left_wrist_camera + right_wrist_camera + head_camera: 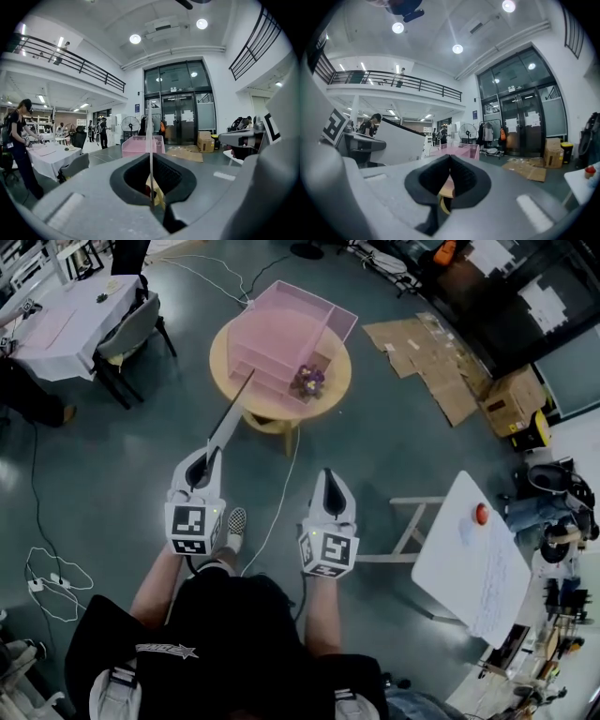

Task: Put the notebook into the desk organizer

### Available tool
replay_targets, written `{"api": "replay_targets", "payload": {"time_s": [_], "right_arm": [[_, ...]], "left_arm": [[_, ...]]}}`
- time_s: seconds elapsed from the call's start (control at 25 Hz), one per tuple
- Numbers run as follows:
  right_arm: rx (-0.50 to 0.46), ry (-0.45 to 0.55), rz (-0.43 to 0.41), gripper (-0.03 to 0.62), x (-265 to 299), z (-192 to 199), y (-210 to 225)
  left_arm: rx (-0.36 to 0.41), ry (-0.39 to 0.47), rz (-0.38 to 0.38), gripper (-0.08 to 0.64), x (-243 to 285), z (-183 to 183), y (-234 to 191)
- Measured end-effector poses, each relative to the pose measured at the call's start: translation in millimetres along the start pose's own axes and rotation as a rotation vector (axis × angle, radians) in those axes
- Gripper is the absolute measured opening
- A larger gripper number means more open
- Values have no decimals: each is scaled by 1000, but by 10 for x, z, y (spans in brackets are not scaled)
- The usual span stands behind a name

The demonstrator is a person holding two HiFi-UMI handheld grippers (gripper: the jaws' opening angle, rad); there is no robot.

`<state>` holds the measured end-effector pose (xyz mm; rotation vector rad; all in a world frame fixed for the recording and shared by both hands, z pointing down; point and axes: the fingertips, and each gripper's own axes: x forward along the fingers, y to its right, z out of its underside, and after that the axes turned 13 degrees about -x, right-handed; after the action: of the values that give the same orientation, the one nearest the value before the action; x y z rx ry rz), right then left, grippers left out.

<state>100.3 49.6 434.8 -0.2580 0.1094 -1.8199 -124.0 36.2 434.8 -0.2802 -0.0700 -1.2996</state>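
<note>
A pink desk organizer (281,338) stands on a round wooden table (230,357) ahead of me. My left gripper (199,471) is shut on a thin grey notebook (229,420), which sticks out forward and reaches the table's near edge. In the left gripper view the notebook (150,150) is edge-on, a thin upright line between the shut jaws (151,199), with the organizer (136,146) behind it. My right gripper (326,476) hangs beside it, shut with nothing in it (449,165). From there the notebook (401,143) shows as a pale slanted panel, the organizer (461,150) beyond.
A small purple bunch (307,381) sits in the organizer's near compartment. Flattened cardboard (431,357) lies on the floor at the right. A white table (478,559) with a red object stands at right, a cloth-covered table (66,324) with a chair at left. Cables (52,577) cross the floor.
</note>
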Motion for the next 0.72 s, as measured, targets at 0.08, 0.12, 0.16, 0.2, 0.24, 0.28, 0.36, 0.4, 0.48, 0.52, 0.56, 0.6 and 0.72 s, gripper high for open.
{"api": "replay_targets", "payload": {"time_s": [0.08, 0.12, 0.16, 0.2, 0.24, 0.28, 0.36, 0.4, 0.48, 0.52, 0.56, 0.6, 0.72], "right_arm": [[7, -8, 15, 5, 219, -6, 53], [11, -12, 22, 5, 320, -8, 80], [14, -15, 29, 5, 416, -9, 106], [17, -18, 35, 5, 512, -11, 130], [19, -20, 42, 5, 609, -14, 152], [21, -21, 48, 5, 702, -18, 168], [21, -24, 59, 5, 863, -28, 192], [22, -25, 64, 5, 931, -30, 202], [26, -27, 72, 5, 1054, -30, 218], [30, -28, 76, 5, 1114, -29, 226], [34, -29, 80, 5, 1171, -30, 235], [37, -29, 85, 5, 1227, -35, 247], [43, -29, 103, 5, 1368, -51, 293]], "left_arm": [[3, -5, 12, 16, 241, -70, -65], [4, -8, 19, 16, 353, -101, -92], [5, -11, 26, 15, 460, -126, -119], [6, -16, 32, 16, 565, -146, -149], [8, -20, 38, 15, 670, -165, -182], [9, -22, 44, 15, 770, -185, -217], [12, -24, 53, 15, 941, -222, -283], [13, -24, 57, 15, 1012, -240, -310], [18, -23, 67, 15, 1143, -272, -359], [23, -23, 72, 17, 1209, -291, -382], [28, -21, 78, 15, 1274, -320, -403], [34, -15, 84, 15, 1339, -364, -420], [44, 10, 97, 15, 1511, -493, -467]]}}
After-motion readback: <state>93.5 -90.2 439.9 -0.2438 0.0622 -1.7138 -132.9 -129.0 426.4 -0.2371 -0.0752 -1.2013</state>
